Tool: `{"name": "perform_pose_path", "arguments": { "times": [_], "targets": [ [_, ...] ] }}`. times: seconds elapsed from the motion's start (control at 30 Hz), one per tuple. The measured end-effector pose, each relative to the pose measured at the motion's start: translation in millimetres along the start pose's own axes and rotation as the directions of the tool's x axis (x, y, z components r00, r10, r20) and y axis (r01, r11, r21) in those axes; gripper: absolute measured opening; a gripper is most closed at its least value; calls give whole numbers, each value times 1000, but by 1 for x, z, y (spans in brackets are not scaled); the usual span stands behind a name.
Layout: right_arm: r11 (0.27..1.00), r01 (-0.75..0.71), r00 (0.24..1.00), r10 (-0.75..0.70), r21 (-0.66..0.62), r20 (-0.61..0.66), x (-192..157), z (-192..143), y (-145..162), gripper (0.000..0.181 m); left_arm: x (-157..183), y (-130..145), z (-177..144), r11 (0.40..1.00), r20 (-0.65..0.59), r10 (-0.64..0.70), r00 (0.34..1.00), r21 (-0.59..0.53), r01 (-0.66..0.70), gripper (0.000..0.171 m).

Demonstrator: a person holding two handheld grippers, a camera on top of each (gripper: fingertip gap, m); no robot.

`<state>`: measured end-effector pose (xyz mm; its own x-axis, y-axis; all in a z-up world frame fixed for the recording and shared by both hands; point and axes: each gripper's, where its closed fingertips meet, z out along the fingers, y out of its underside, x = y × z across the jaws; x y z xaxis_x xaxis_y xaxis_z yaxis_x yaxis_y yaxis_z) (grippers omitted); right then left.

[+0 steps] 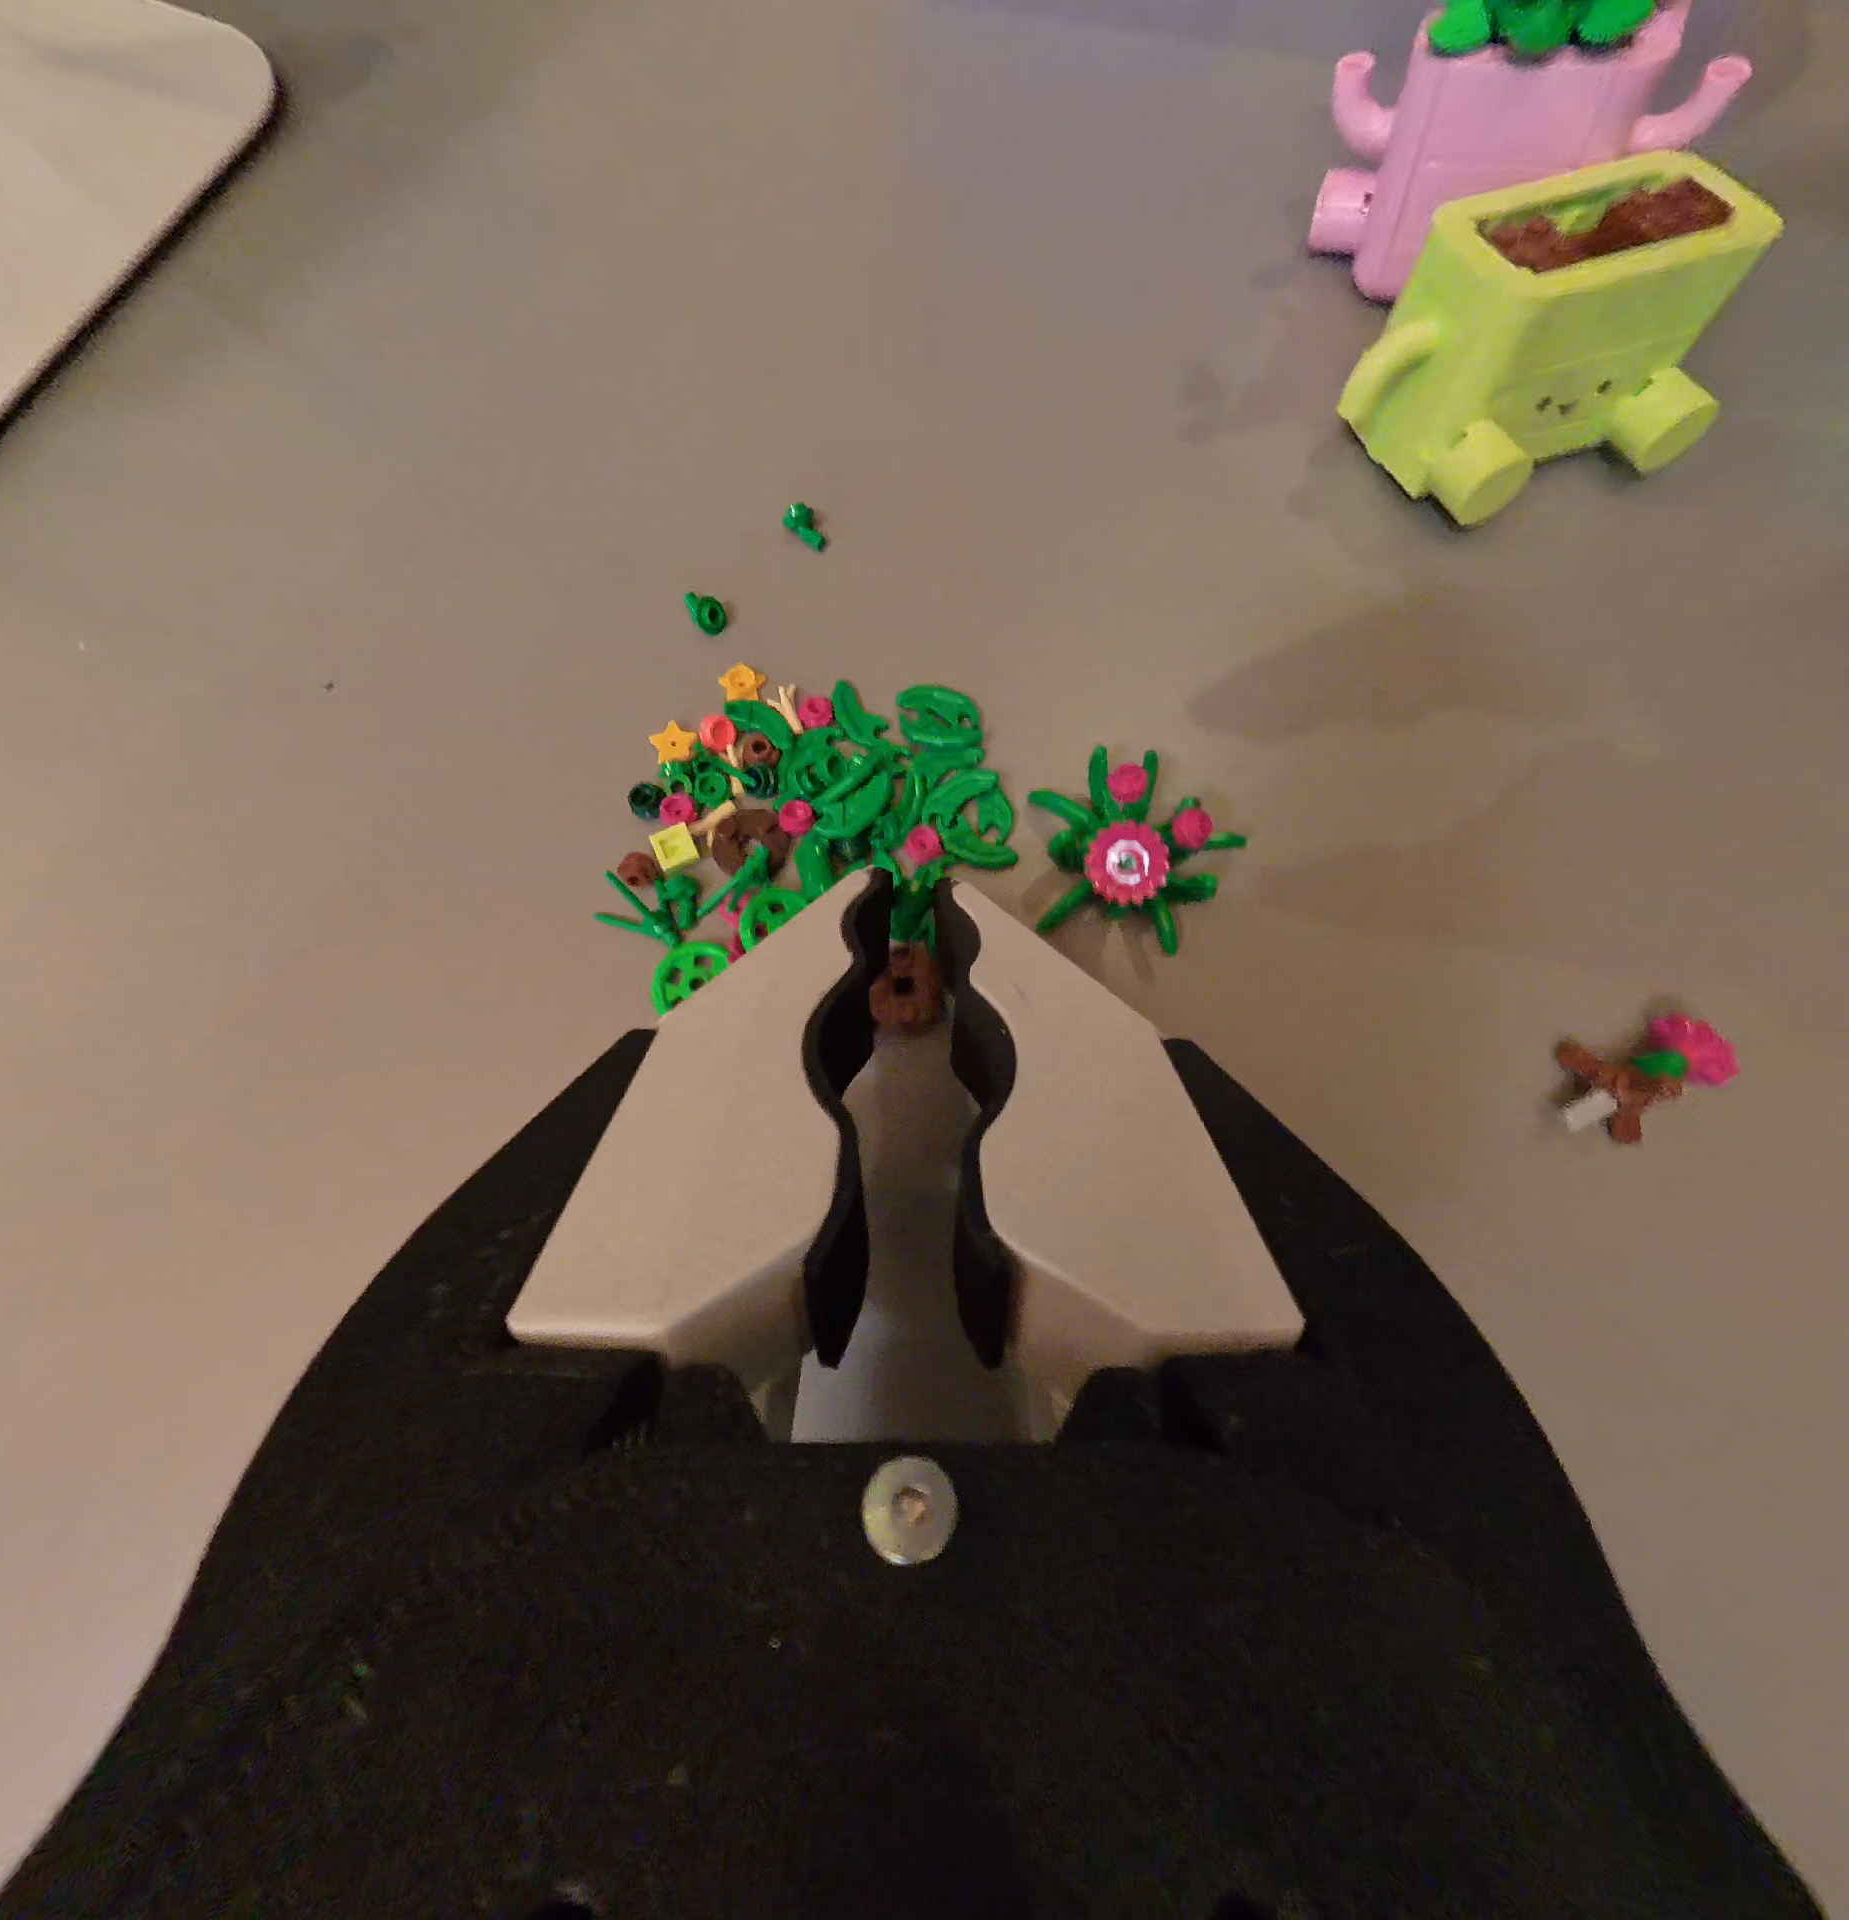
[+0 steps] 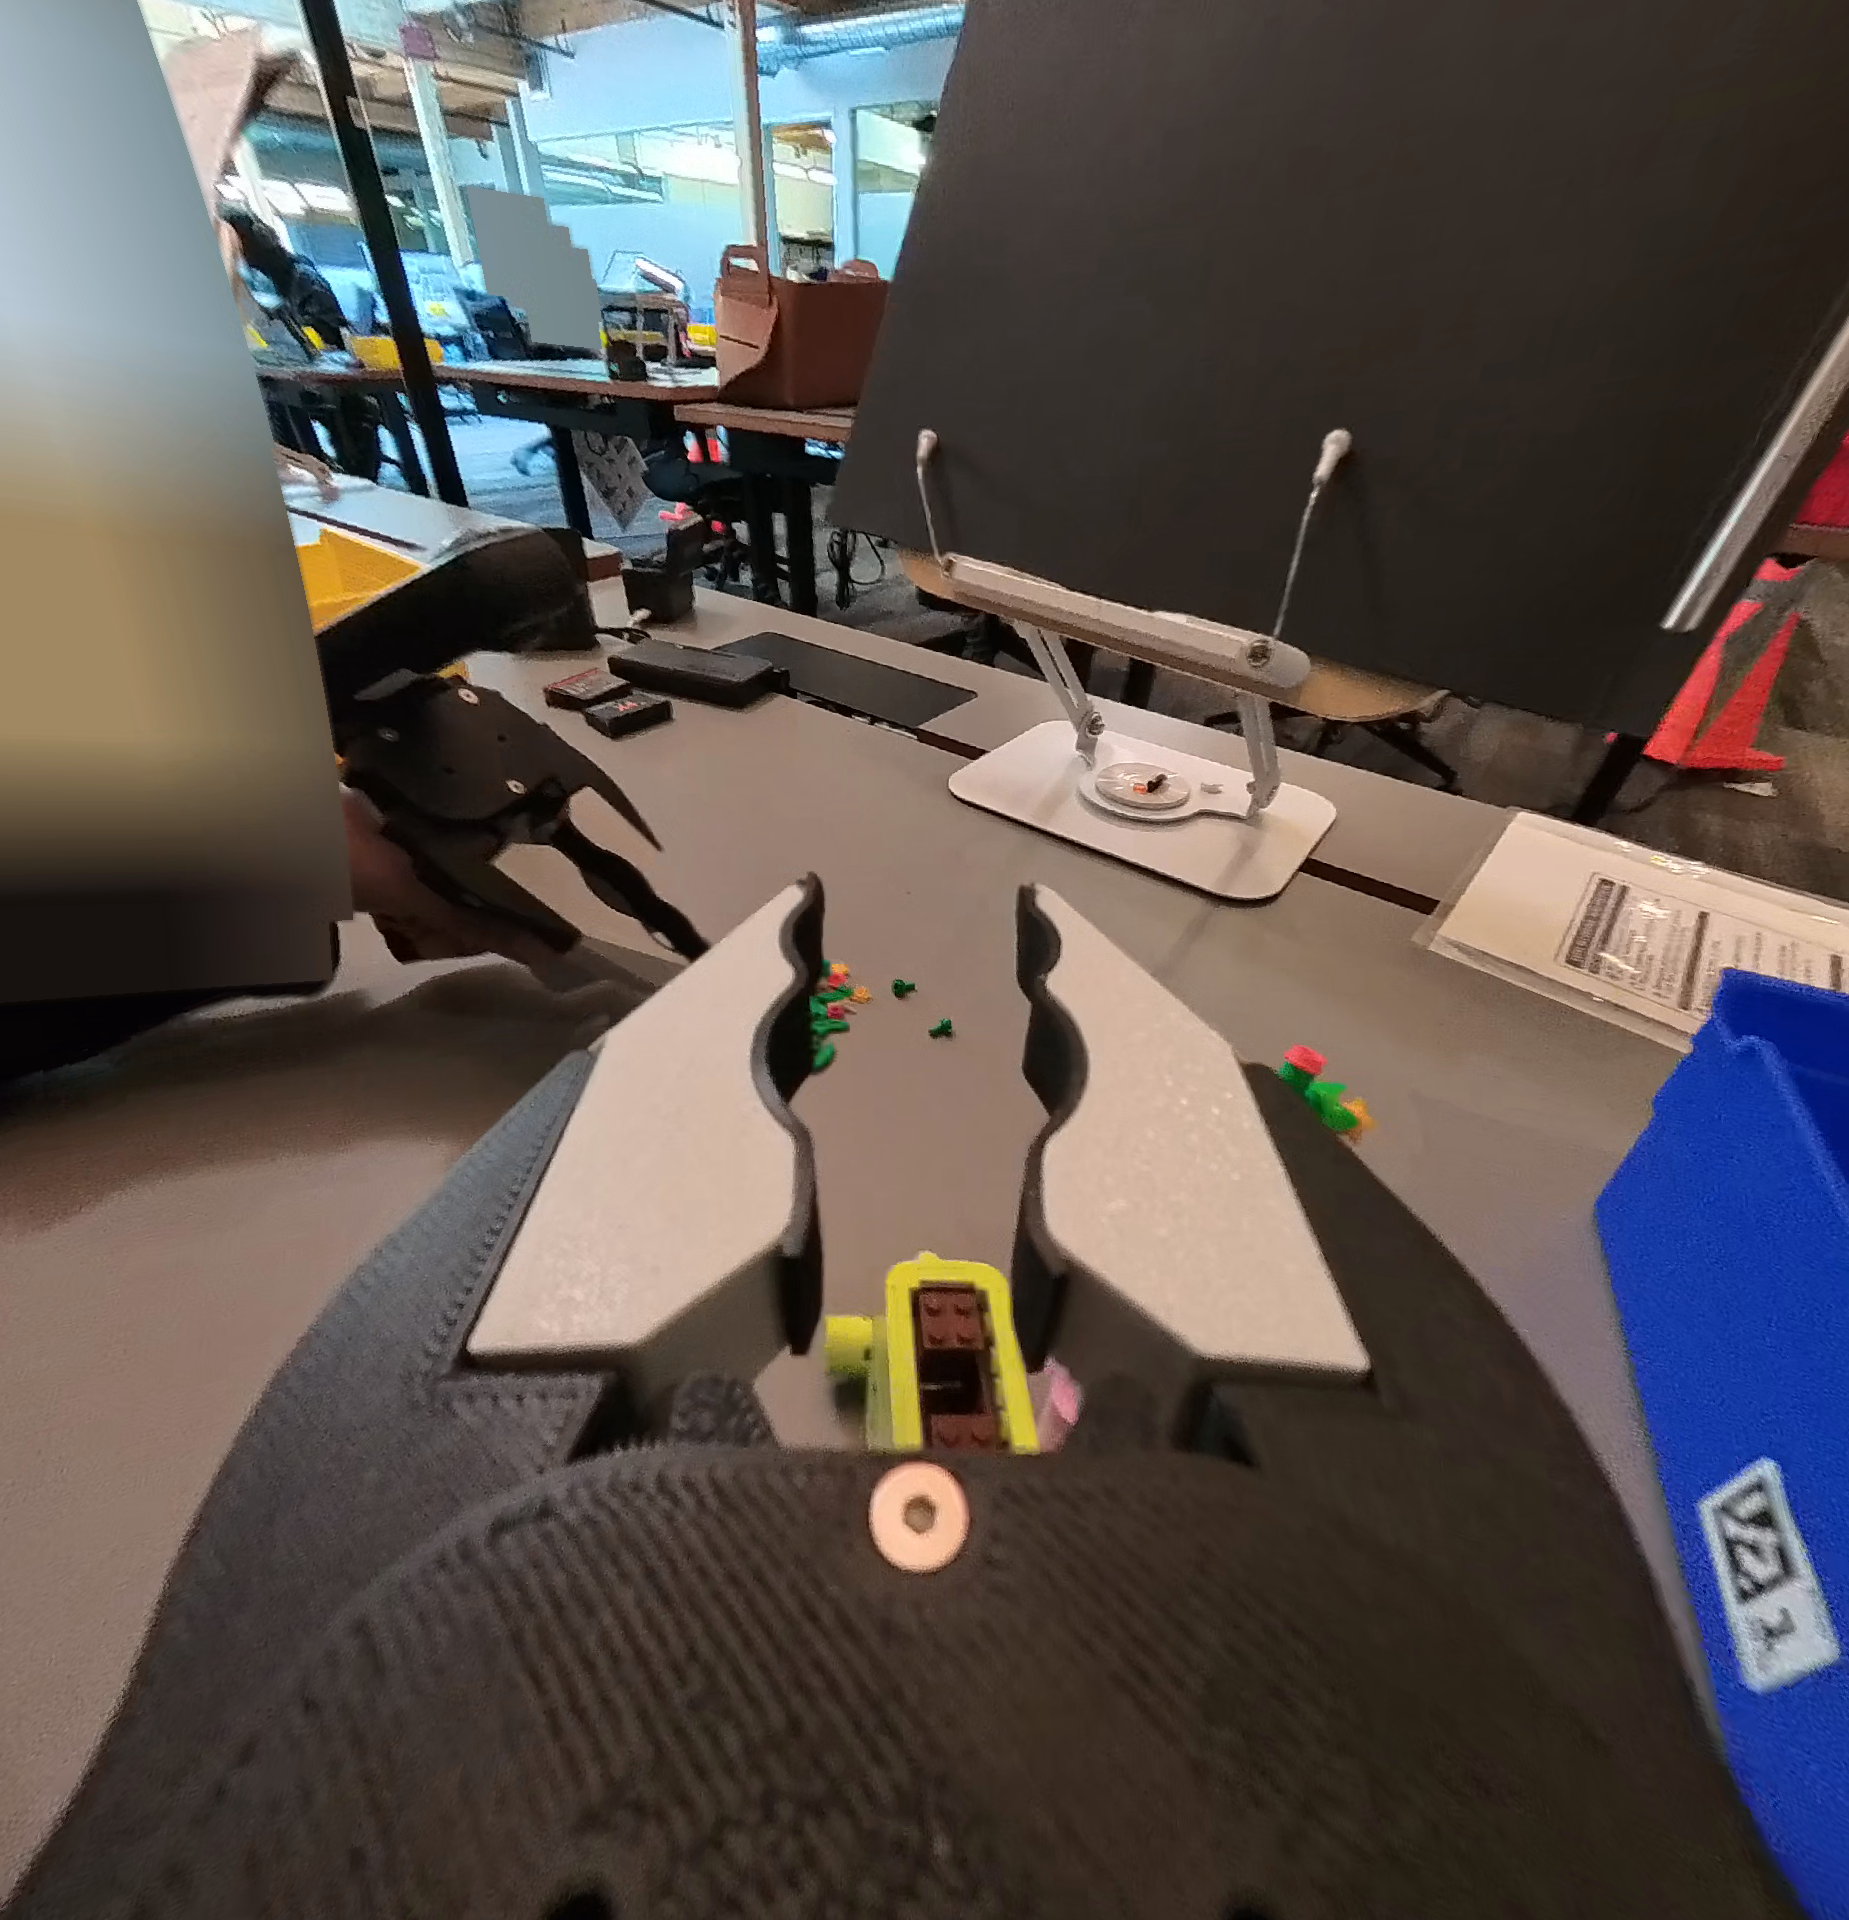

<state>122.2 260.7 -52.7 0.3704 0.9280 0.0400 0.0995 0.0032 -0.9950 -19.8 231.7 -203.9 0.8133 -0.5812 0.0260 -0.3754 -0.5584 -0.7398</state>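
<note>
We see a grey table (image 1: 484,416) carrying a heap of small plastic plant pieces (image 1: 806,800), a lime planter (image 1: 1554,332), a pink planter (image 1: 1471,135), a blue bin (image 2: 1751,1299) and a white stand base (image 2: 1138,821).

Right gripper (image 2: 920,914) spread wide — lime planter (image 2: 951,1361) between its fingers, blue bin (image 2: 1772,1299) beside.

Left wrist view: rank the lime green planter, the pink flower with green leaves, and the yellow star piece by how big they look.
1. Lime green planter, largest, though it sits farthest away.
2. Pink flower with green leaves.
3. Yellow star piece, smallest.
</note>
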Motion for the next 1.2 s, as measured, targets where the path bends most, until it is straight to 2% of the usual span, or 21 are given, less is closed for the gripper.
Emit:
{"name": "perform_pose_path", "arguments": {
  "times": [0.13, 0.3, 0.4, 0.5, 0.63, 0.7, 0.8, 0.93, 1.07, 1.2],
  "targets": [
    [994, -78, 994, 72, 76, 82, -9, 4, -6, 34, -4, -14, -2, 997, 54, -43, 998, 62, 40, 14],
    [965, -158, 970, 112, 209, 215, -24, 4, -10, 25, -15, -29, -29, 969, 117, -121, 986, 227, 92, 14],
    [972, -175, 934, 114, 155, 339, -45, 3, 0, 28, -22, -27, -39, 944, 131, -170, 977, 305, 124, 13],
    [992, -96, 906, 50, 88, 421, -71, 7, 16, 29, -17, -22, -41, 936, 117, -167, 979, 332, 120, 9],
    [993, 105, 923, -76, -58, 376, -91, 23, 58, 24, -7, -10, -47, 962, 163, -79, 983, 273, 32, 8],
    [979, 149, 905, -80, -136, 418, -113, 21, 79, 28, 18, -9, -51, 957, 98, -7, 995, 290, -22, 8],
    [951, 169, 876, -23, -260, 482, -145, 13, 109, 37, 63, 0, -52, 952, -60, 67, 996, 302, -45, 7],
    [896, 285, 884, -108, -340, 456, -154, 11, 131, 39, 107, 1, -56, 948, -225, 99, 969, 319, -22, 9],
    [819, 368, 876, -146, -441, 460, -158, 15, 154, 37, 129, 13, -46, 971, -290, 147, 946, 224, -82, 22],
    [815, 347, 879, -111, -464, 463, -161, 18, 156, 21, 139, 20, -41, 973, -305, 194, 932, 180, -144, 35]
  ]
}}
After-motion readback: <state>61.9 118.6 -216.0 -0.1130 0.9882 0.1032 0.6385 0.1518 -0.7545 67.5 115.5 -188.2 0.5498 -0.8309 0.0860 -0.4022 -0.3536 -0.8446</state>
